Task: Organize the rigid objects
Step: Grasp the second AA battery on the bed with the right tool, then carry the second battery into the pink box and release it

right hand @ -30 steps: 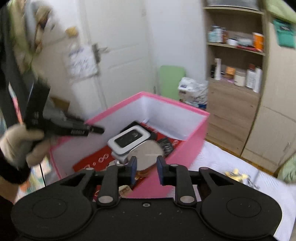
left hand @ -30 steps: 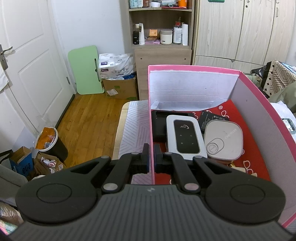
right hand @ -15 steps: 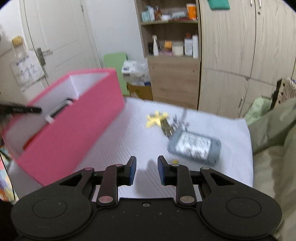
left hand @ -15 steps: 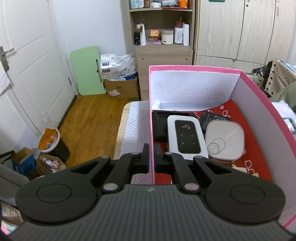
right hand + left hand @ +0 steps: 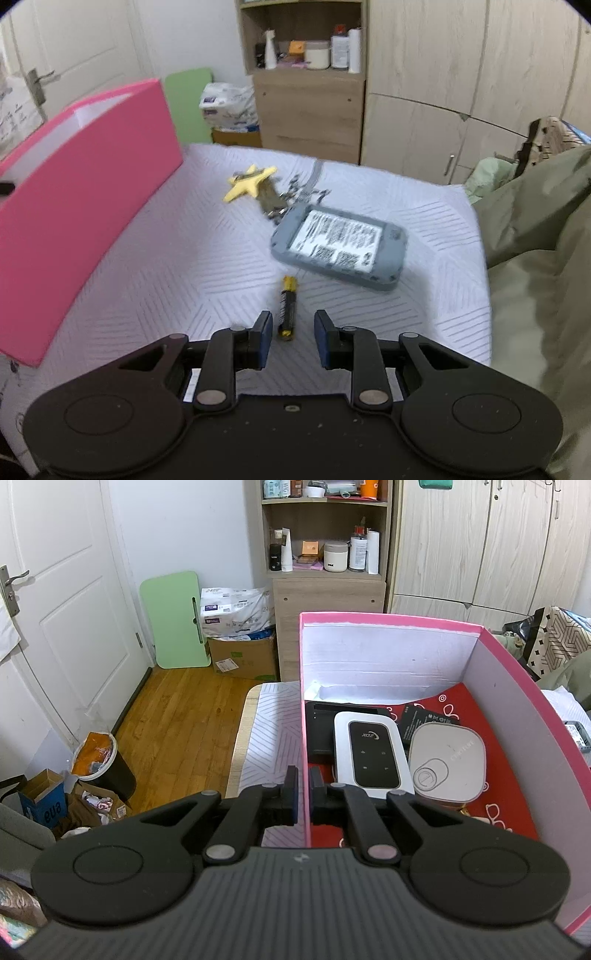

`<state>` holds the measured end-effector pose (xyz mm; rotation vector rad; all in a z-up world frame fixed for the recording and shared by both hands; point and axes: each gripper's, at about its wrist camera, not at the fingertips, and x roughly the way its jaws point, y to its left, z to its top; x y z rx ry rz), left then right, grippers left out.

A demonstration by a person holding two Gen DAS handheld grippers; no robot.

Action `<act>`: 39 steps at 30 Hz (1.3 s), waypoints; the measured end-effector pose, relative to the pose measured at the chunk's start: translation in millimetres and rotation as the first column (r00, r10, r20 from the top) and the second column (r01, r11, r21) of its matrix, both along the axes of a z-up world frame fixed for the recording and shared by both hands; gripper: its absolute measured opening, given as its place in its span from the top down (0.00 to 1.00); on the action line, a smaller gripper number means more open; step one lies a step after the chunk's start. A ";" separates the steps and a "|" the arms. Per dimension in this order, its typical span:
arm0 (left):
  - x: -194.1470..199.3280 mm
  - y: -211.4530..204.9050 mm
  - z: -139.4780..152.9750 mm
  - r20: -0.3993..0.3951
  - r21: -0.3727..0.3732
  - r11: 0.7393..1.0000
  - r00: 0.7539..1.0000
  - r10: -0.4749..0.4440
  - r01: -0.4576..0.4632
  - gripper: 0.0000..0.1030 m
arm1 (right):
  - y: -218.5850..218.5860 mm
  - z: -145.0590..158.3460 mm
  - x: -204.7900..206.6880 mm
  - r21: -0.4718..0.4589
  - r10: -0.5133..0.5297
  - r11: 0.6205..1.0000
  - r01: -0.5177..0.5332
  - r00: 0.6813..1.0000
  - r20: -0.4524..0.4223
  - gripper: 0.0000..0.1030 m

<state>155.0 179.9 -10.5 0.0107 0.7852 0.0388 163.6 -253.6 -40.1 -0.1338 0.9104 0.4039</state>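
Right gripper (image 5: 291, 334) newly over battery (image 5: 287, 307), jaws wide; left gripper (image 5: 302, 788) clamping pink box (image 5: 388, 618) wall.

Your right gripper (image 5: 291, 332) has swung away from the pink box (image 5: 85, 199) and dropped toward the bedspread. Its spread fingers now flank a black-and-yellow battery (image 5: 287, 308), unseen a second ago.

The pink box (image 5: 85, 192) is cut off by the left edge in the right wrist view, its contents hidden behind its wall. Beside it, the keys (image 5: 291, 195) under the yellow star (image 5: 249, 181) are blurred, and the grey device's (image 5: 340, 245) label cannot be read.
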 end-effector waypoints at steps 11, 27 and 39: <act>0.1 0.5 0.4 0.000 -0.005 1.000 1.000 -0.001 0.001 0.95 | 12.9 32.6 -15.9 0.042 0.053 0.997 -0.057 0.995 0.083 0.88; 4.0 4.3 -1.3 -0.018 -0.018 1.000 1.000 0.005 -0.005 0.94 | 146.6 129.5 -8.7 0.177 0.482 0.862 -0.475 0.876 0.006 0.88; 4.8 2.1 -1.4 -0.026 0.003 1.000 1.000 -0.007 0.007 0.95 | 281.3 72.3 2.1 0.079 0.678 0.731 -0.678 0.708 -0.198 0.88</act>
